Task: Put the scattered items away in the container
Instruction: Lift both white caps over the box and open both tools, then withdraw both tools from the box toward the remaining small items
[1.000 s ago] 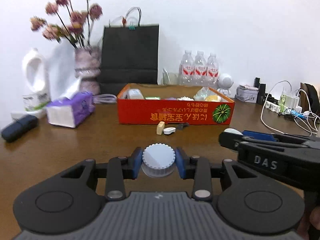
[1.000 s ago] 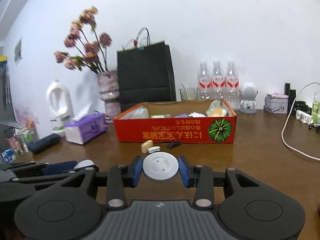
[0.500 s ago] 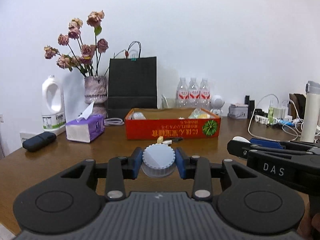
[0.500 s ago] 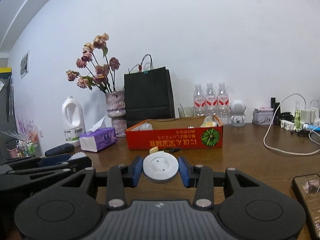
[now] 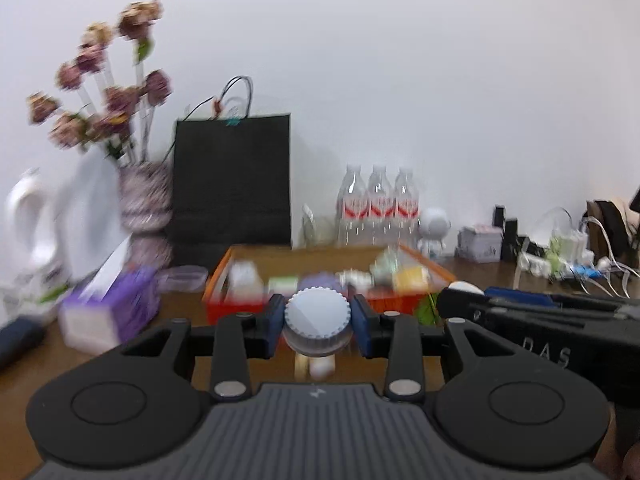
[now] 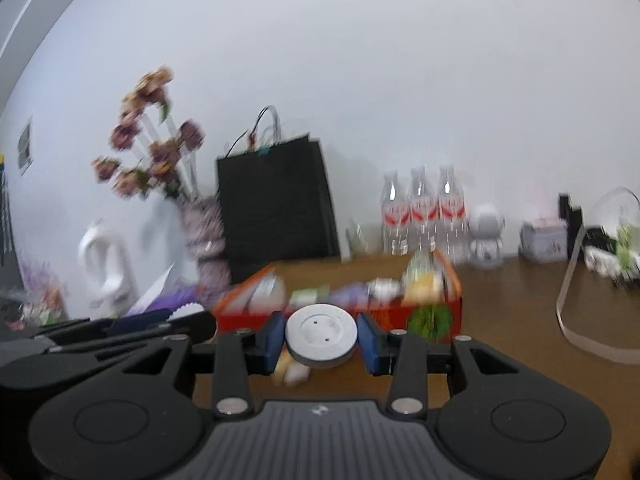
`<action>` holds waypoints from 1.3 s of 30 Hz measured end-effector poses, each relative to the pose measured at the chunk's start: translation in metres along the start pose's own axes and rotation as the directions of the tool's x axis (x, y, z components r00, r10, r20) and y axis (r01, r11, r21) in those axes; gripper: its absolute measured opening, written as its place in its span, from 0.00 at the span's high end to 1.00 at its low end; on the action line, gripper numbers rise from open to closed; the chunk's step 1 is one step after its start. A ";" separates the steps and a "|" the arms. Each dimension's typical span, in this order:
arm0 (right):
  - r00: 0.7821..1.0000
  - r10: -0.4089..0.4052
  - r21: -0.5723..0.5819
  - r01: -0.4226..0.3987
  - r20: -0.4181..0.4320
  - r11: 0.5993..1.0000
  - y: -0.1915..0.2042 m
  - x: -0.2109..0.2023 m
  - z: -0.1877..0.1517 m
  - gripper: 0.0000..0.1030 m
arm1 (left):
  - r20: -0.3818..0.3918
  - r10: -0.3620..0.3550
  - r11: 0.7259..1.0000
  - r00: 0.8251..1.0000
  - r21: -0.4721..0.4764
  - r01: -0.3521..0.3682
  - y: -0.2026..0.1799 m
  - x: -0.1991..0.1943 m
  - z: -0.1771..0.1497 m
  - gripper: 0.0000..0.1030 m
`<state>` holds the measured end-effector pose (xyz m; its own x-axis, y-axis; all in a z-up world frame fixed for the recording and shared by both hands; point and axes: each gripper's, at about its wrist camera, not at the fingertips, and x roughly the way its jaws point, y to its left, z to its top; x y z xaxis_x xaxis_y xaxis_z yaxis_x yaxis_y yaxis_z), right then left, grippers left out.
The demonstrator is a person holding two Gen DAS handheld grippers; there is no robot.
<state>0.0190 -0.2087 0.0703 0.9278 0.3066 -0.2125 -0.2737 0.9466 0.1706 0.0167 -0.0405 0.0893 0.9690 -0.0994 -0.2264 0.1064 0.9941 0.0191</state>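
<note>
Both held side by side, pointing slightly down at the red box (image 5: 236, 304). Left gripper (image 5: 317, 322) pinching a ridged cap (image 5: 317, 314), right gripper (image 6: 321, 336) pinching a flat white disc (image 6: 321, 330), just short of the box.

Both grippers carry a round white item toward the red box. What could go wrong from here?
1. The left gripper holds its ridged white cap only by the rim; it might slip out before the red box.
2. The right gripper sits close beside the left, so they may collide.
3. The box already looks crowded; the flat white disc could bounce out.
</note>
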 end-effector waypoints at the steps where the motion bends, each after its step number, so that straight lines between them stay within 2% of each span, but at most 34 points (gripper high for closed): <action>1: 1.000 -0.002 -0.014 0.002 0.006 1.000 -0.005 0.020 0.012 0.63 | 0.004 -0.013 1.000 1.000 0.001 0.013 0.003 0.024 0.013 0.64; 3: 1.000 -0.003 -0.031 0.003 0.001 1.000 -0.016 0.065 0.034 0.63 | 0.007 -0.042 0.999 0.999 0.012 0.042 0.007 0.069 0.036 0.64; 5: 1.000 -0.005 -0.025 0.004 -0.027 1.000 -0.030 0.110 0.055 0.63 | -0.004 -0.041 0.999 0.999 0.021 0.041 0.009 0.120 0.055 0.64; 8: 0.997 -0.009 0.003 0.009 -0.083 1.000 -0.052 0.173 0.088 0.63 | -0.114 -0.056 0.998 0.992 -0.017 0.054 0.017 0.193 0.078 0.64; 10: 0.982 0.006 0.028 -0.001 -0.188 1.000 -0.066 0.216 0.109 0.63 | -0.222 -0.073 0.997 0.972 -0.036 0.066 0.024 0.240 0.090 0.64; 11: 0.966 0.018 0.058 -0.003 -0.258 0.998 -0.075 0.240 0.116 0.63 | -0.279 -0.083 0.996 0.957 -0.046 0.073 0.026 0.262 0.094 0.64; 12: 0.940 0.032 0.089 -0.002 -0.341 0.996 -0.084 0.265 0.120 0.63 | -0.346 -0.113 0.994 0.931 -0.051 0.101 0.029 0.284 0.096 0.65; 14: 0.878 0.036 0.163 0.048 -0.476 0.986 -0.102 0.309 0.118 0.63 | -0.484 -0.173 0.985 0.858 -0.060 0.165 0.033 0.326 0.089 0.64; 15: 0.845 0.036 0.187 0.076 -0.534 0.979 -0.111 0.328 0.114 0.63 | -0.536 -0.179 0.983 0.825 -0.057 0.176 0.034 0.343 0.083 0.64; 18: 0.763 0.000 0.188 0.159 -0.646 0.969 -0.126 0.368 0.096 0.63 | -0.625 -0.106 0.990 0.774 0.007 0.141 0.034 0.377 0.067 0.64; 19: 0.744 -0.011 0.171 0.167 -0.668 0.971 -0.127 0.376 0.092 0.63 | -0.653 -0.104 0.989 0.751 0.012 0.147 0.034 0.385 0.063 0.57; 20: 0.727 -0.018 0.154 0.169 -0.687 0.974 -0.126 0.383 0.087 0.62 | -0.678 -0.106 0.989 0.727 0.005 0.149 0.034 0.391 0.058 0.42; 22: 0.676 -0.024 0.128 0.174 -0.736 0.976 -0.124 0.397 0.076 0.62 | -0.715 -0.114 0.988 0.689 -0.009 0.154 0.035 0.397 0.052 0.32; 23: 0.664 -0.027 0.128 0.184 -0.748 0.975 -0.125 0.400 0.072 0.62 | -0.723 -0.119 0.987 0.680 -0.010 0.161 0.036 0.397 0.052 0.32; 25: 0.658 -0.017 0.146 0.193 -0.753 0.970 -0.127 0.401 0.071 0.56 | -0.724 -0.131 0.985 0.677 -0.019 0.170 0.043 0.394 0.061 0.30; 27: 0.655 0.002 0.178 0.202 -0.756 0.963 -0.130 0.394 0.076 0.46 | -0.709 -0.160 0.983 0.686 -0.049 0.179 0.052 0.384 0.077 0.25; 28: 0.654 0.014 0.188 0.198 -0.757 0.962 -0.130 0.391 0.081 0.40 | -0.700 -0.161 0.984 0.696 -0.058 0.169 0.060 0.378 0.086 0.19; 29: 0.653 0.020 0.193 0.194 -0.757 0.962 -0.129 0.386 0.088 0.37 | -0.701 -0.147 0.987 0.698 -0.059 0.148 0.064 0.374 0.093 0.18; 30: 0.655 0.018 0.192 0.195 -0.756 0.962 -0.127 0.380 0.096 0.36 | -0.709 -0.126 0.991 0.694 -0.060 0.119 0.069 0.371 0.099 0.18; 32: 0.650 -0.012 0.161 0.206 -0.760 0.965 -0.122 0.370 0.113 0.25 | -0.737 -0.078 0.997 0.671 -0.065 0.044 0.079 0.365 0.106 0.15; 34: 0.641 -0.052 0.109 0.209 -0.766 0.972 -0.116 0.359 0.126 0.15 | -0.779 -0.028 0.998 0.627 -0.061 -0.031 0.086 0.358 0.109 0.15; 36: 0.615 -0.085 0.064 0.216 -0.784 0.974 -0.111 0.346 0.132 0.14 | -0.811 0.002 0.996 0.585 -0.053 -0.077 0.089 0.350 0.110 0.15; 37: 0.597 -0.091 0.053 0.219 -0.797 0.974 -0.109 0.342 0.133 0.14 | -0.820 0.022 0.994 0.571 -0.042 -0.099 0.089 0.345 0.111 0.15; 39: 0.572 -0.092 0.046 0.222 -0.815 0.974 -0.108 0.330 0.135 0.14 | -0.828 0.043 0.992 0.559 -0.031 -0.123 0.088 0.335 0.111 0.13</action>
<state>0.3889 -0.2230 0.1113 0.3497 0.1696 -0.9214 -0.0488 0.9854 0.1629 0.3753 0.0085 0.1235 0.3617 0.0229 -0.9320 -0.0200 0.9997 0.0168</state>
